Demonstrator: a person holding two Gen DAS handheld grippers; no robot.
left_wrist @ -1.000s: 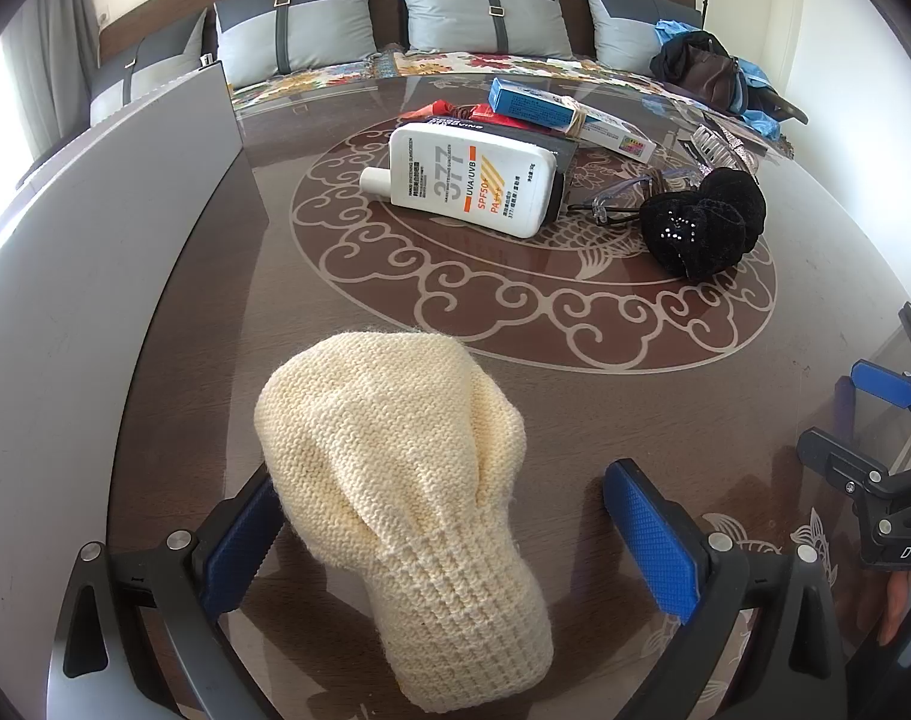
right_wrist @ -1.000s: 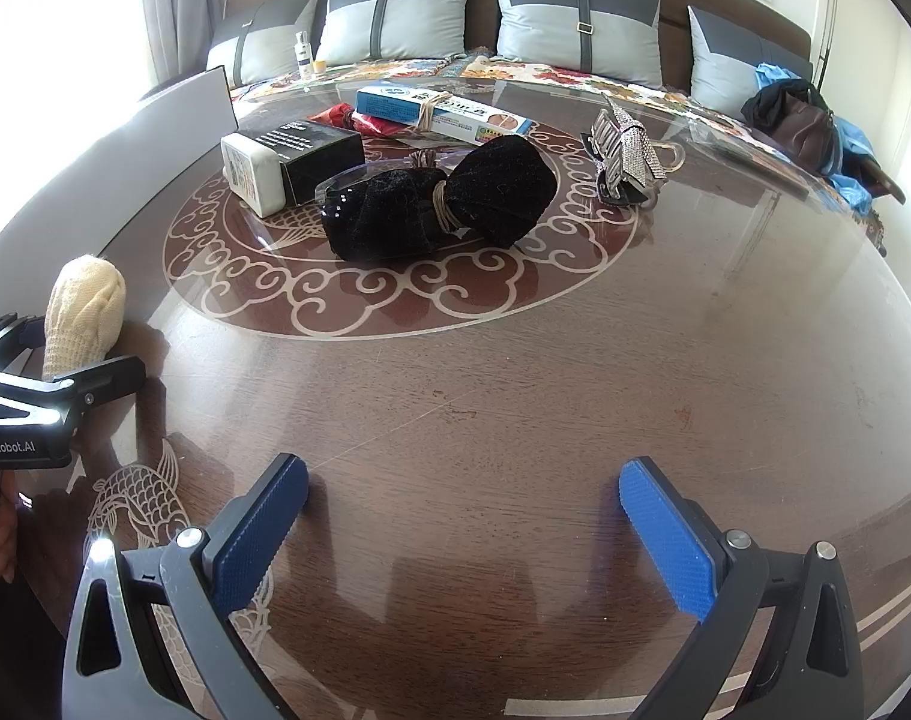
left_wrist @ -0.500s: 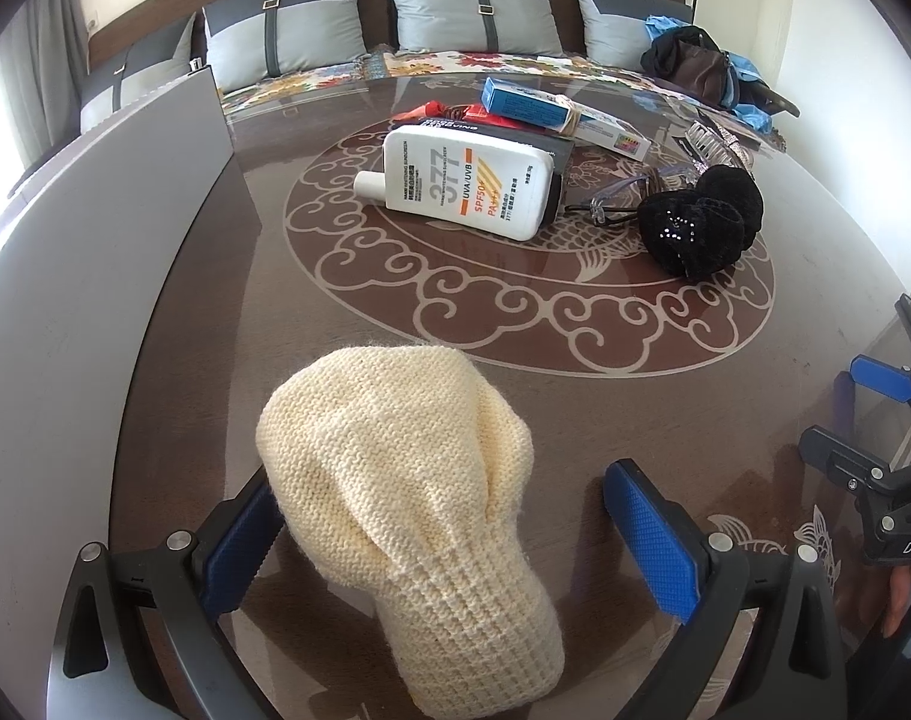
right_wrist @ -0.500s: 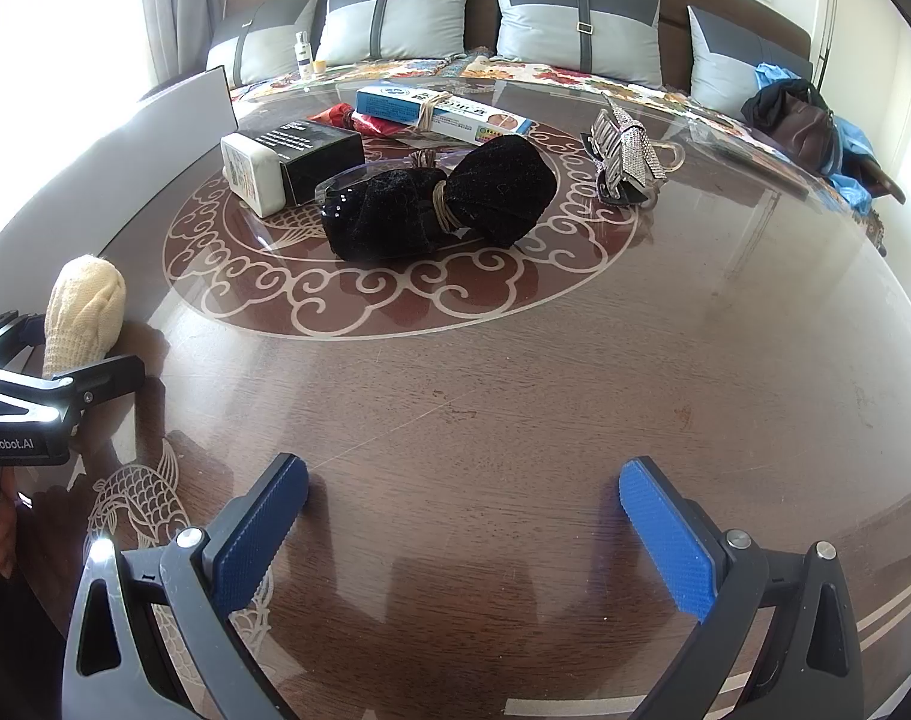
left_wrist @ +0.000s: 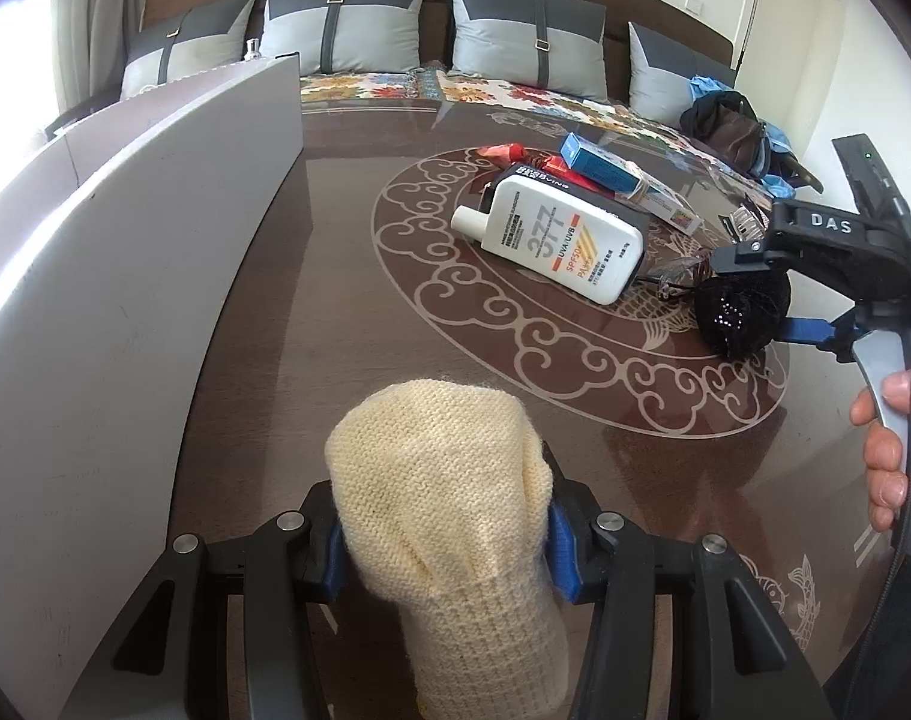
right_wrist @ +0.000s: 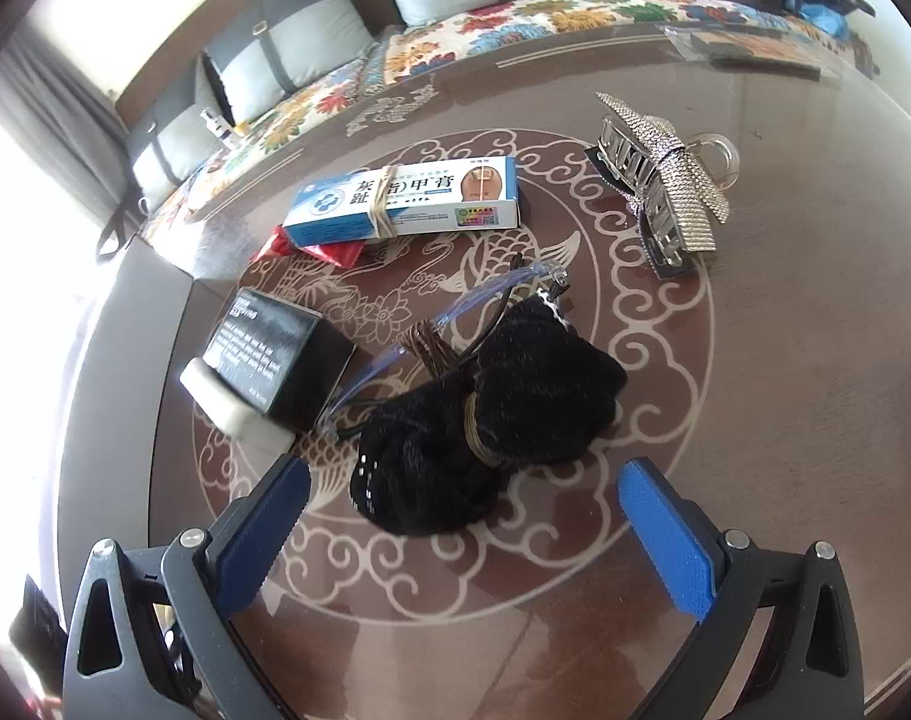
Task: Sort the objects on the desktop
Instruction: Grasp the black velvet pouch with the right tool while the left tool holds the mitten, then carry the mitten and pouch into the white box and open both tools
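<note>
Filling left fingers (left_wrist: 560,552): cream knit hat (left_wrist: 449,516).

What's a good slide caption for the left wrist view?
Left gripper closes on cream knit sock; right gripper reaches black bundle.

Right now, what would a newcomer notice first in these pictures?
The cream knitted hat, squeezed between the pads of the left gripper, whose jaws have just been closing. Next, the open right gripper above the black beaded bundle on the table's scroll medallion.
</note>
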